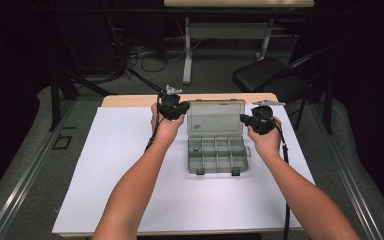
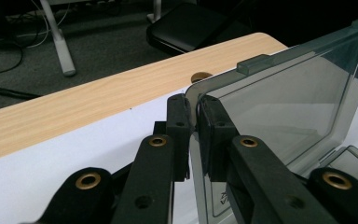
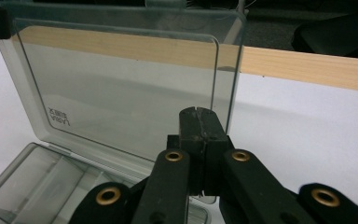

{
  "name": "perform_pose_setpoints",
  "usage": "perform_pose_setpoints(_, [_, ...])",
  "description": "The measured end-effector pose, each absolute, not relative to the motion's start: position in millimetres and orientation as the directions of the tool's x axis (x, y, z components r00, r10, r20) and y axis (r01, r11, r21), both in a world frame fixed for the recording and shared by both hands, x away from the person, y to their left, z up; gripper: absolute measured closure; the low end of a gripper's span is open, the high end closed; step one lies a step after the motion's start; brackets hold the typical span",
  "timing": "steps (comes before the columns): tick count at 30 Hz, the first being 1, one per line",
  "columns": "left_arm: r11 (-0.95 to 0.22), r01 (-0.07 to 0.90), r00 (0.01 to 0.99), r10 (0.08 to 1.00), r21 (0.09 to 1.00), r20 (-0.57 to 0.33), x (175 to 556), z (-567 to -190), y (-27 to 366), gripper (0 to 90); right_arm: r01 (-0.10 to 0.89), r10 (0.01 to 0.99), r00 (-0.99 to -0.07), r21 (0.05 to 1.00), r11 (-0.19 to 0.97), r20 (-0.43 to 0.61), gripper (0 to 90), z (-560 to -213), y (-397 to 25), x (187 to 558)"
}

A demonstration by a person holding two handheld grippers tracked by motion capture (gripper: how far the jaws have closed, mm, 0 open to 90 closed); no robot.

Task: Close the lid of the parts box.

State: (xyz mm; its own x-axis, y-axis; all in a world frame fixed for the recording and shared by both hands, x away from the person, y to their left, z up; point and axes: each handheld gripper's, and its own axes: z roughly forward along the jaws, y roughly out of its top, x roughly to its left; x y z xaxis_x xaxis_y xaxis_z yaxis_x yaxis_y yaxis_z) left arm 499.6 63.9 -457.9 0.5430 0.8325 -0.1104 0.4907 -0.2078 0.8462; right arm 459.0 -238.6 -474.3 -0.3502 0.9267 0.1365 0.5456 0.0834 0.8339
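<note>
Left gripper (image 1: 174,107), left of centre in the high view, is clamped on the lid (image 1: 216,117) of a smoky clear organizer box (image 1: 217,155); its own view shows the two jaws pinching the lid's near corner edge. The box sits mid-frame on the white sheet (image 1: 120,170) covering the table, lid standing open toward the upper part of the frame, its long axis running left to right across the picture, hinged to the compartment tray below it. Right gripper (image 1: 256,121), right of centre, has its jaws drawn together; whether they pinch the lid's edge (image 3: 228,84) or merely sit in front of it I cannot tell. Both tools flank the lid at about equal reach, so swinging it about the hinge would likely fall to both together.
</note>
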Motion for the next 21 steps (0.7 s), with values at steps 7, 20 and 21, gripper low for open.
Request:
perform_pose_setpoints(7, [-0.207,0.478,0.554,0.825,0.854,-0.110,491,-456,66,83.7,0.542,0.924,-0.357,0.836,0.082,0.140,90.0,-455,-233,458])
perform_pose_setpoints(20, [-0.215,0.440,0.574,0.814,0.872,-0.089,471,-454,69,84.2,0.520,0.924,-0.359,0.851,0.078,0.134,90.0,-415,-226,456])
perform_pose_setpoints(21, [-0.213,0.437,0.573,0.815,0.874,-0.089,470,-455,69,84.2,0.518,0.923,-0.360,0.852,0.078,0.134,90.0,-414,-226,456])
